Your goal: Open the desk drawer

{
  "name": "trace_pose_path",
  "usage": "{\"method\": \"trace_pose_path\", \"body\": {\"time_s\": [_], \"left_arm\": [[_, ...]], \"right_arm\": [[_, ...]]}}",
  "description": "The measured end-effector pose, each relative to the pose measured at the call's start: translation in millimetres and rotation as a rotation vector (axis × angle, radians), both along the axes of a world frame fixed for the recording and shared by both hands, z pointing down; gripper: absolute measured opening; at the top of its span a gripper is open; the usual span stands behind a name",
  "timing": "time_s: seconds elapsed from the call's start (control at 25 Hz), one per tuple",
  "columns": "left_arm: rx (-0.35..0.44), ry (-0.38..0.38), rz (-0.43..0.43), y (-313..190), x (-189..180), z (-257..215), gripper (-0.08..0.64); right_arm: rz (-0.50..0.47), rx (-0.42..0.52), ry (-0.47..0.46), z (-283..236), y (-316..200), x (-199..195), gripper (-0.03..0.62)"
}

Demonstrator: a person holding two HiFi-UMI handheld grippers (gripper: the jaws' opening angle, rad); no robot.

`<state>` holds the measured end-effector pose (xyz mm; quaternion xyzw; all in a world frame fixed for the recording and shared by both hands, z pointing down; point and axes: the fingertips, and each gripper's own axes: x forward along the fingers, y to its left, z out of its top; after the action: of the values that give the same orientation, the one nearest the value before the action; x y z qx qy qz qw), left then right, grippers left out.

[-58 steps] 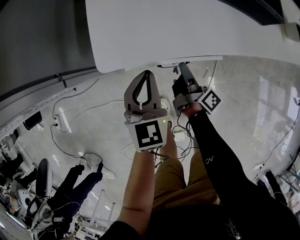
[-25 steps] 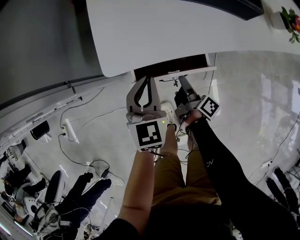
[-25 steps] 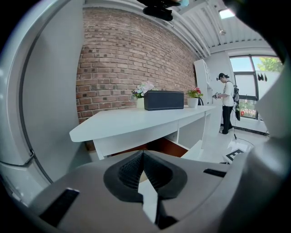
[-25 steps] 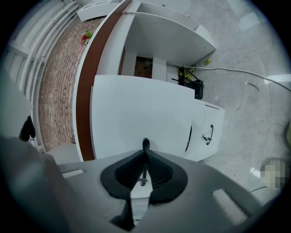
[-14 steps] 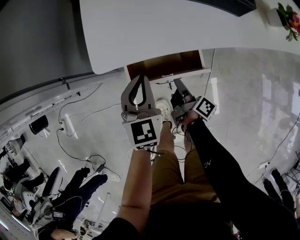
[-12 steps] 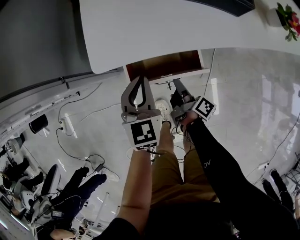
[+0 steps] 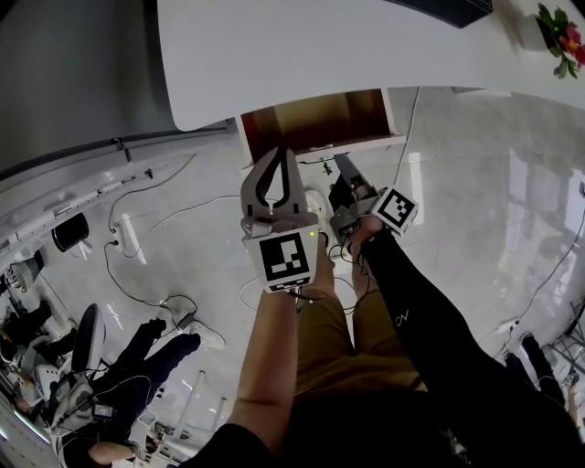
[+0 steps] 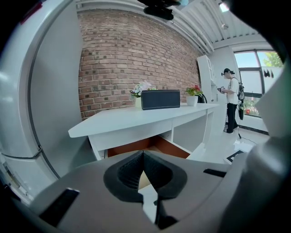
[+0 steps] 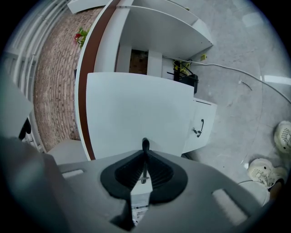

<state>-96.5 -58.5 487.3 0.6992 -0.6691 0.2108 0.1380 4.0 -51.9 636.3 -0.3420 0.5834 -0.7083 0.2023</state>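
Desk drawer [image 7: 315, 123] is open. It sticks out from under the front edge of the white desk [image 7: 274, 46] near the desk's left end, with the brown wood inside showing. The left gripper view shows the same brown cavity [image 8: 136, 146] under the desk top [image 8: 122, 120].

Right gripper [image 7: 340, 163] is at the drawer front, just below the desk edge. Its jaws are clamped on the thin dark drawer handle [image 9: 145, 144], with the white drawer front [image 9: 136, 109] filling the view behind the pads [image 9: 157, 170]. Its marker cube [image 7: 395, 208] faces up.

Left gripper [image 7: 281, 155] is just beside the right one, in front of the drawer and not touching it. Its jaws are closed tip to tip and hold nothing [image 8: 142, 157].

On the desk top, toward the far side, sit a black speaker [image 8: 160, 99] and a flower pot [image 7: 558, 27] at the desk's right end. A brick wall [image 8: 132, 54] stands behind the desk. A small white cabinet door [image 9: 200, 125] with a dark pull sits under the desk, beside the drawer. White shoes [image 9: 263, 170] are on the floor in front of the desk. A person [image 8: 232, 102] stands past the desk's right end.
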Motion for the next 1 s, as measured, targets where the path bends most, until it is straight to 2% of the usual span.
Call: {"method": "trace_pose_path", "body": {"time_s": [0.36, 1.0], "left_arm": [[0.0, 0.014, -0.007, 9.2, 6.6, 0.6, 0.006], [-0.006, 0.026, 0.001, 22.9, 12.0, 2.4, 0.006]], "right_arm": [[0.007, -0.026, -0.014, -5.3, 16.2, 0.3, 0.025], [-0.005, -0.031, 0.022, -1.4, 34.2, 7.2, 0.025]]}}
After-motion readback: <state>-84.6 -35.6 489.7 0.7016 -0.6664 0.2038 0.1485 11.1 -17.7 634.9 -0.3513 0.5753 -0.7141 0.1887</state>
